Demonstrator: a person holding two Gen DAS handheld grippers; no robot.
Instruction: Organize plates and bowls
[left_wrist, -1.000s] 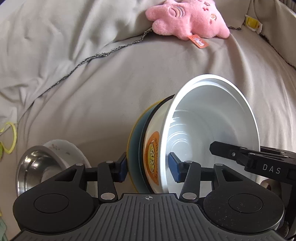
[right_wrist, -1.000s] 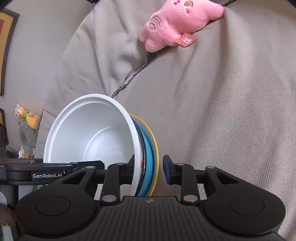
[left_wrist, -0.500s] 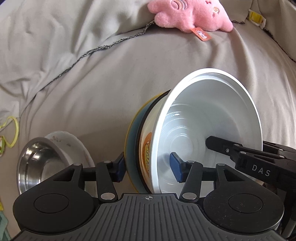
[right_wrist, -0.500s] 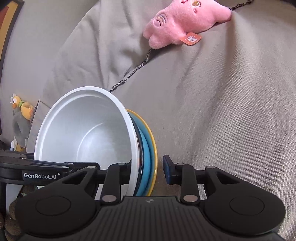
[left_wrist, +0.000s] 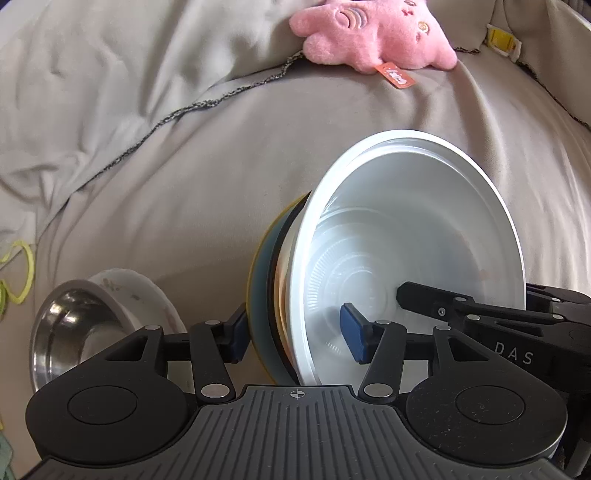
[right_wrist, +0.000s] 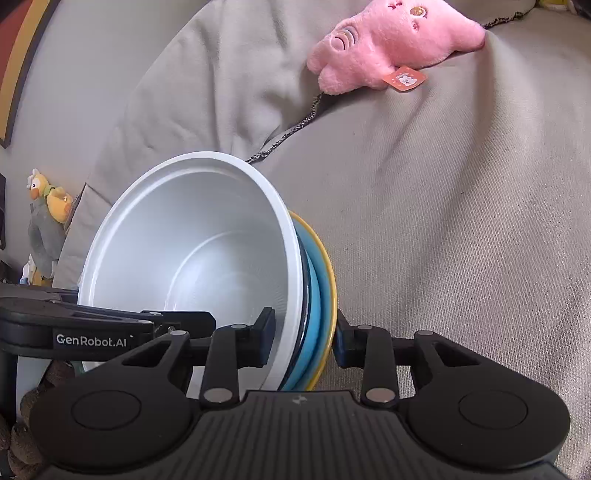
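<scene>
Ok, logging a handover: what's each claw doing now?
Left claw: open, just opening wider, stack of dishes between, ungripped.
Right claw: closed on the stack of dishes.

A large white plastic bowl (left_wrist: 413, 236) stands tipped on its edge, its open mouth facing sideways, nested against a dark-rimmed dish and a blue plate with a yellow rim (right_wrist: 319, 295) that stand upright behind it. This stack rests on a grey-beige bed cover. Off to one side, a shiny stainless-steel bowl (left_wrist: 70, 328) lies tilted inside a white ceramic bowl with small markings (left_wrist: 144, 295).
</scene>
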